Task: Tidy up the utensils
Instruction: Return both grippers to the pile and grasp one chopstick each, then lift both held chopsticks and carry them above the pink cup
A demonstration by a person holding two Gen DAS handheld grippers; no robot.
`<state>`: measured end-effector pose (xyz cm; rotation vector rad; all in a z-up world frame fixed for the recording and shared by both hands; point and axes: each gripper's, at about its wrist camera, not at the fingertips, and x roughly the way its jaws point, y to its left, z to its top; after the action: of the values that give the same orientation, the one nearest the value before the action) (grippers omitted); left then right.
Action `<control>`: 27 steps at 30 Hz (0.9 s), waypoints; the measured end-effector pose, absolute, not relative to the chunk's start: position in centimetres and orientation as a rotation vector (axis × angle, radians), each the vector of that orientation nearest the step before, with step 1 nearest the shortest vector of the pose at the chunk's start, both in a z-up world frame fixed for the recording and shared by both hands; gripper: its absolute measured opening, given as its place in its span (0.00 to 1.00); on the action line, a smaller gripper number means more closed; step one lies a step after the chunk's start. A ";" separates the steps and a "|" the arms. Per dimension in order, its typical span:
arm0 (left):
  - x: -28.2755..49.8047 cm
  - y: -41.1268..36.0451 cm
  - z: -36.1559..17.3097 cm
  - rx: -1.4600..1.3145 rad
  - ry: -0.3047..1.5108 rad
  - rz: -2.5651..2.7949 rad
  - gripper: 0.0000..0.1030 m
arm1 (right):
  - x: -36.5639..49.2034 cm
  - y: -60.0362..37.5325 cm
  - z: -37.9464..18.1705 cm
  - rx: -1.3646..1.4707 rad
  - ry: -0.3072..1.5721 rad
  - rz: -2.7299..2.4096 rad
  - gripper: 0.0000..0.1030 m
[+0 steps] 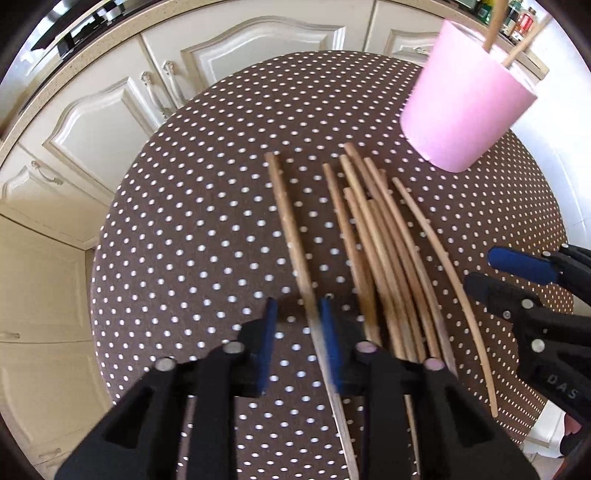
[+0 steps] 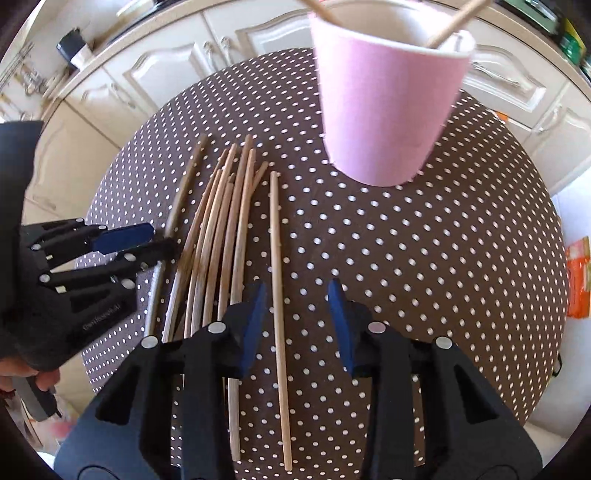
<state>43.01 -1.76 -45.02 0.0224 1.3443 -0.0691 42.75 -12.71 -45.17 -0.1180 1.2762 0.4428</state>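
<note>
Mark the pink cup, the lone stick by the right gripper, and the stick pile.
pink cup (image 2: 384, 107), right wrist view, outer wall.
lone stick (image 2: 275, 266), right wrist view, mid-shaft.
stick pile (image 1: 373, 243), left wrist view, middle of bundle.

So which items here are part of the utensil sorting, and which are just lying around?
Part of the job:
- wooden chopsticks loose on the table
- pink cup already holding two sticks
- left gripper and right gripper, both down at the pile

Just lying about:
- polka-dot tablecloth
- cream cabinets
- orange packet beyond the table edge
- jars on the counter
</note>
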 end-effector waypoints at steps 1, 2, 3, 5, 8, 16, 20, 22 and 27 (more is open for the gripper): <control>43.1 -1.0 -45.1 0.007 1.349 -0.067 0.13 | 43.0 -12.3 -45.3 -0.131 1.282 0.452 0.34; 43.2 -0.5 -45.1 -0.023 1.357 -0.065 0.10 | 43.0 -11.9 -45.5 -0.141 1.288 0.457 0.34; 43.1 0.0 -45.3 -0.048 1.364 -0.069 0.10 | 43.3 -11.4 -45.7 -0.158 1.295 0.459 0.33; 43.1 0.5 -45.2 -0.084 1.377 -0.071 0.09 | 43.7 -10.2 -46.2 -0.186 1.307 0.460 0.31; 43.3 1.2 -45.2 -0.140 1.391 -0.063 0.09 | 44.4 -8.2 -46.9 -0.219 1.329 0.460 0.29; 46.9 2.4 -45.6 -0.172 1.447 -0.027 0.09 | 45.4 -4.5 -47.9 -0.278 1.368 0.438 0.18; 48.0 1.7 -45.6 -0.118 1.457 -0.010 0.08 | 46.5 -4.8 -48.1 -0.275 1.394 0.423 0.08; 48.0 0.8 -45.6 -0.095 1.445 -0.006 0.07 | 47.0 -4.8 -48.2 -0.265 1.399 0.423 0.06; 47.5 0.1 -45.3 -0.103 1.418 -0.003 0.06 | 47.5 -4.7 -48.2 -0.247 1.393 0.435 0.05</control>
<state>47.51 0.10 -45.25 -0.1035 1.4175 -0.0031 47.53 -4.66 -48.24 -0.2469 1.3927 0.4350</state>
